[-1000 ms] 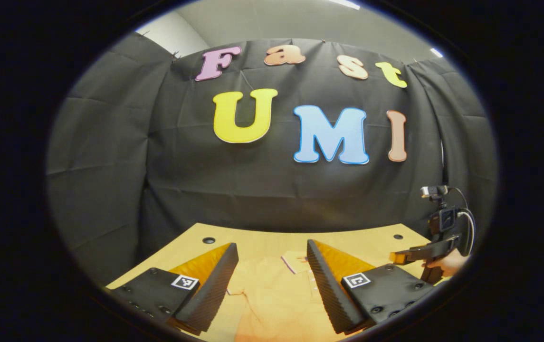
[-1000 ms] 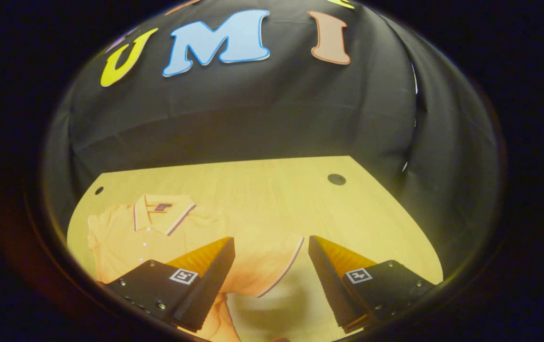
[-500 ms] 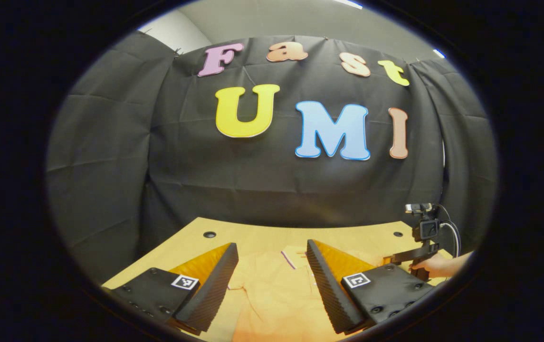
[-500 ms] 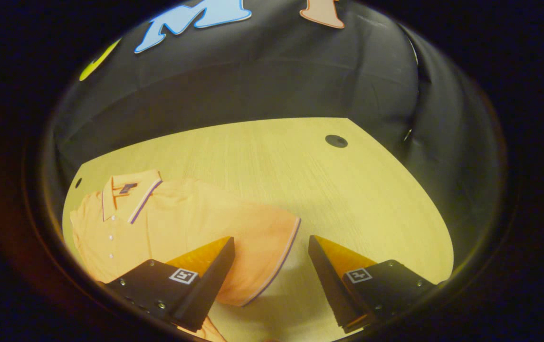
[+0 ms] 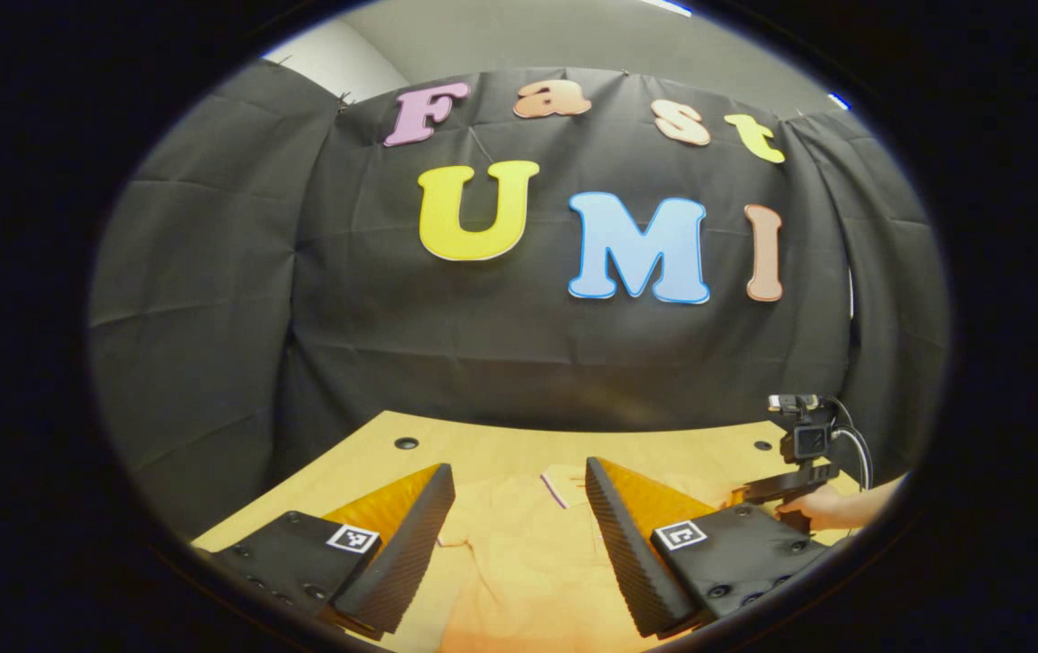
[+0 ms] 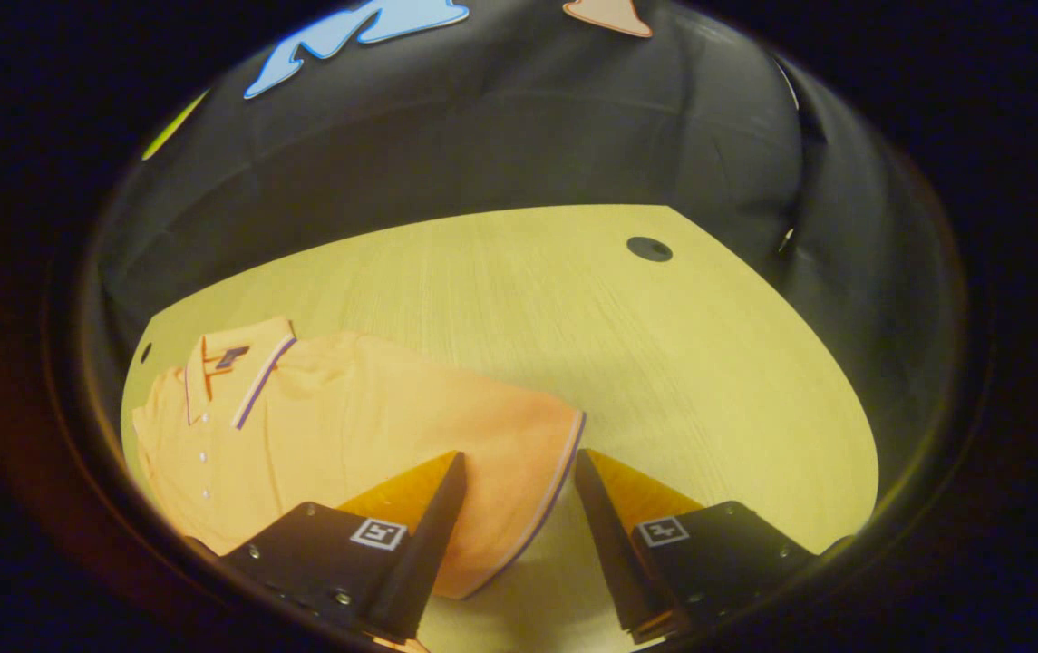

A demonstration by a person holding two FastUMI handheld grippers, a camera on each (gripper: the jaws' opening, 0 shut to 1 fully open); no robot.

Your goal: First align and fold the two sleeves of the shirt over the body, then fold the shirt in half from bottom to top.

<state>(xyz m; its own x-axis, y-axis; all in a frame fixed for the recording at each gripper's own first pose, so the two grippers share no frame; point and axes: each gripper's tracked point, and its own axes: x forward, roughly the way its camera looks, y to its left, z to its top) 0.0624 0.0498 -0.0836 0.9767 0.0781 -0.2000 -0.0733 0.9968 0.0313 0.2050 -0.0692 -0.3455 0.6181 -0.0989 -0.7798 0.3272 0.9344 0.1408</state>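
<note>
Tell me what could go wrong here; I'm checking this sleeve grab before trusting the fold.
The right claw straddles the sleeve near its striped cuff, so it may catch just the hem and slip. The left claw hovers open above the shirt; if the second sleeve isn't matched, the folds may end uneven.

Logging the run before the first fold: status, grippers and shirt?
Left gripper open, over shirt. Right gripper open, straddling right sleeve's striped cuff. Shirt flat, sleeves unfolded. Table unobstructed.

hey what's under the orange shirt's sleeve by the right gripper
The sleeve lies flat on the bare wooden table, its striped cuff between the right gripper fingers, which stand apart. Anything beneath the cloth is covered.
</note>
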